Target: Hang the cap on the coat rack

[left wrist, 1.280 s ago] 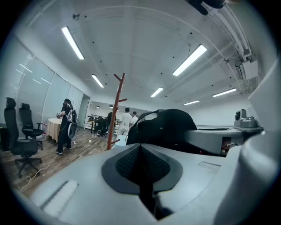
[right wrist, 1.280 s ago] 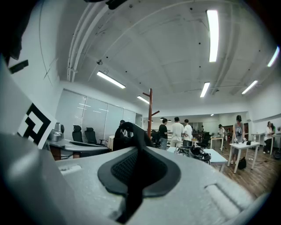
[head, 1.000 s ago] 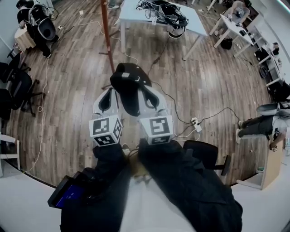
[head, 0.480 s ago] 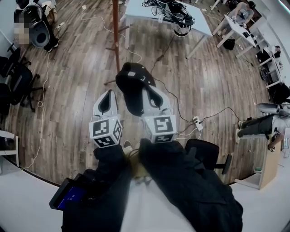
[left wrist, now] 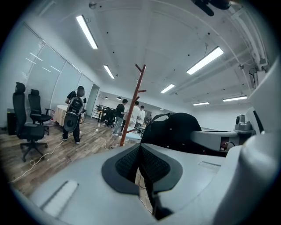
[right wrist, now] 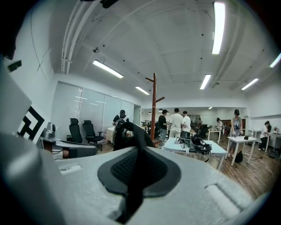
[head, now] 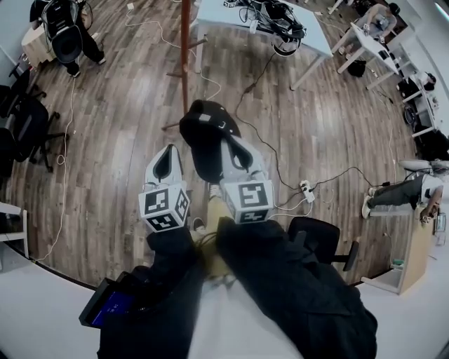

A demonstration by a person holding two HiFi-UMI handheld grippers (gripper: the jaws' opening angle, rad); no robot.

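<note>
The black cap [head: 203, 137] hangs in the air in front of me, its fabric pinched in my right gripper [head: 228, 145], which is shut on it. In the right gripper view a strip of the cap [right wrist: 131, 132] runs out from between the pads of the right gripper [right wrist: 137, 151]. My left gripper [head: 168, 151] is just left of the cap, jaws shut with nothing in them; its own view shows the left gripper [left wrist: 139, 147] with pads together and the cap [left wrist: 175, 129] to the right. The red-brown coat rack [head: 185, 42] stands beyond; the coat rack [left wrist: 131, 105] [right wrist: 153, 107] shows ahead in both gripper views.
A white table [head: 238, 17] with cables and headsets stands behind the rack. Black office chairs [head: 28, 133] are at the left, another chair [head: 319, 238] near my right. Cords and a power strip [head: 304, 189] lie on the wood floor. Several people [right wrist: 175, 123] stand farther off.
Both grippers and the cap have edged forward toward the coat rack, whose pole now sits farther right in the head view. The grip on the cap is the same.
</note>
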